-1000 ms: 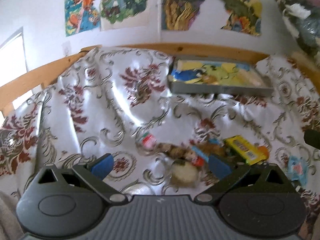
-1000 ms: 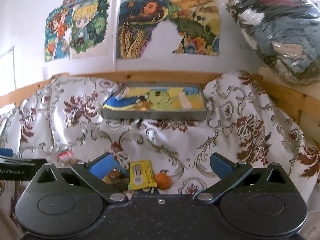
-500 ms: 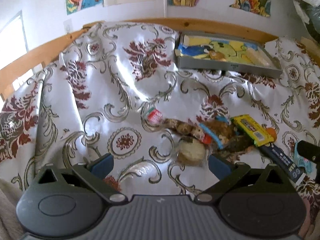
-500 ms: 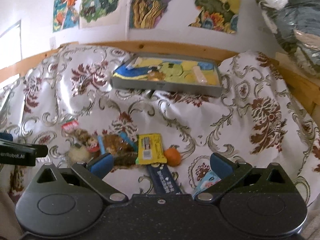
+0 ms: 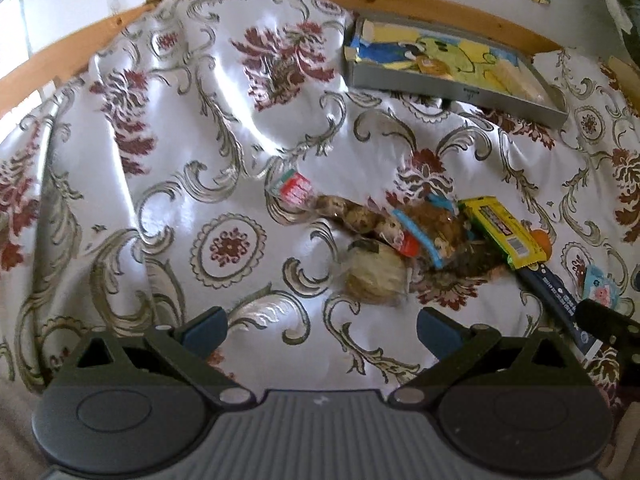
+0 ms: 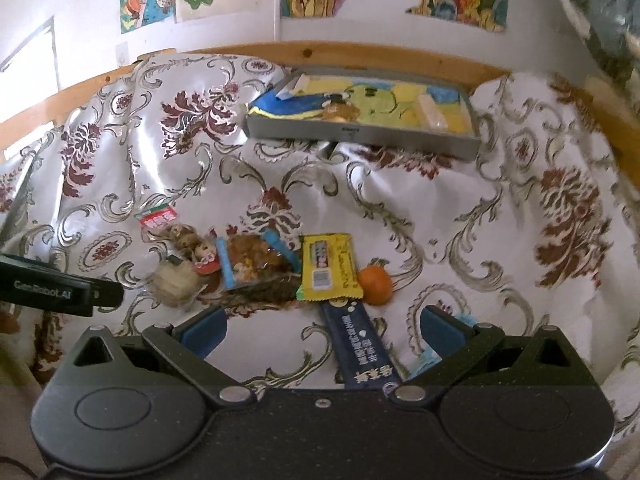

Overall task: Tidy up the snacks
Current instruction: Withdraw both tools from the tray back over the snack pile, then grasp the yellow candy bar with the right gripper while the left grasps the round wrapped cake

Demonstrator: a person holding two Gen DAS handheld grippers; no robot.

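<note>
Several snacks lie in a loose pile on the floral cloth: a round pale cake in clear wrap, a clear bag of brown snacks, a yellow bar, a dark blue bar, an orange ball and a light blue packet. A grey tray with a cartoon lining sits at the back. My left gripper is open, just short of the cake. My right gripper is open above the blue bar.
A wooden rail runs behind the cloth, with posters on the wall above. A bundle wrapped in plastic sits at the far right. The cloth lies in folds at the left. Each gripper shows at the edge of the other's view.
Both grippers have tilted down and come closer to the snack pile, so the snacks now sit higher and larger in both views. Nothing was picked up.
</note>
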